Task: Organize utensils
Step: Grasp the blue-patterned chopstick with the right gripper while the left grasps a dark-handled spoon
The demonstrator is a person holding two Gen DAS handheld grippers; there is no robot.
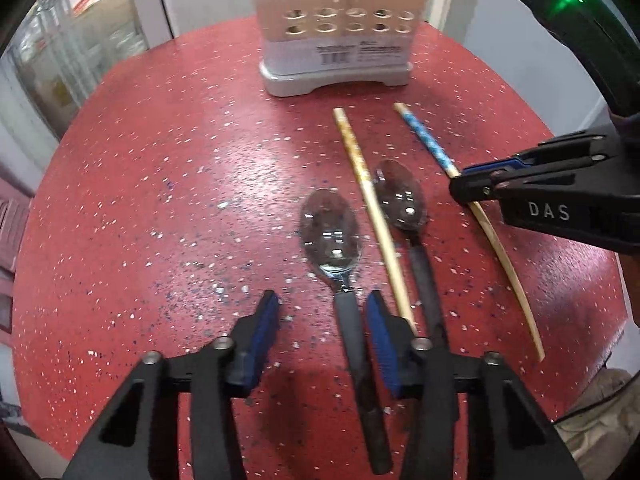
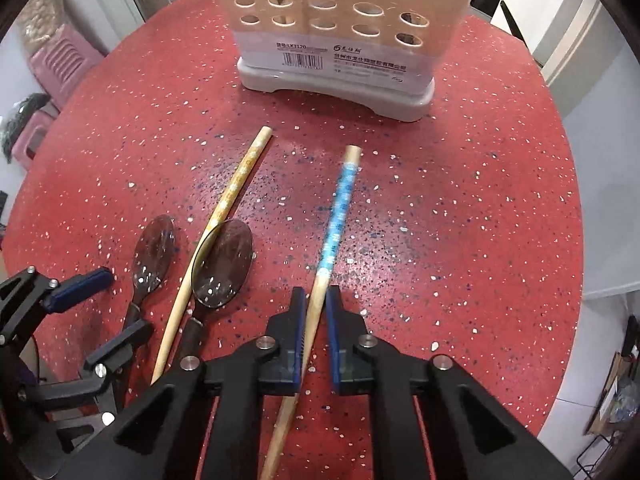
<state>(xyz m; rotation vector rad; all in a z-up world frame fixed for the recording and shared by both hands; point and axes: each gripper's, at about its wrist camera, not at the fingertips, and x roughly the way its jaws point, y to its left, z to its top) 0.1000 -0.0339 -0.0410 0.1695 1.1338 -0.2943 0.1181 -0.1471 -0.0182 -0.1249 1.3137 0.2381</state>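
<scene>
- One red speckled desk (image 2: 460,240) carries everything; the landmark on it is the pale utensil holder (image 2: 340,40), a tall perforated caddy on a grey base at the far edge.
- Both grippers hang just before that holder, pointing steeply down. The right gripper (image 2: 318,308) has its blue fingers (image 2: 297,340) drawn nearly together around the shaft of the blue-banded chopstick (image 2: 338,216); whether the pads already press the wood I cannot tell for sure, though the gap looks taken up.
- The left gripper (image 1: 322,320) stands about half open, and the handle of the nearer spoon (image 1: 332,232) lies between its fingers (image 1: 262,328), close to the right pad and not clamped.
- Two spoons lie nearer than the holder, bowls toward it; the second spoon (image 1: 402,196) rests against the plain chopstick (image 1: 372,208), which lies between them.
- Handling, as I judge it: the chopsticks are light, stiff, round and prone to roll or pivot, so a grip near mid-shaft seems best. The spoons look heavier and slick in the glossy bowl; the dark handle is the place to take hold.
</scene>
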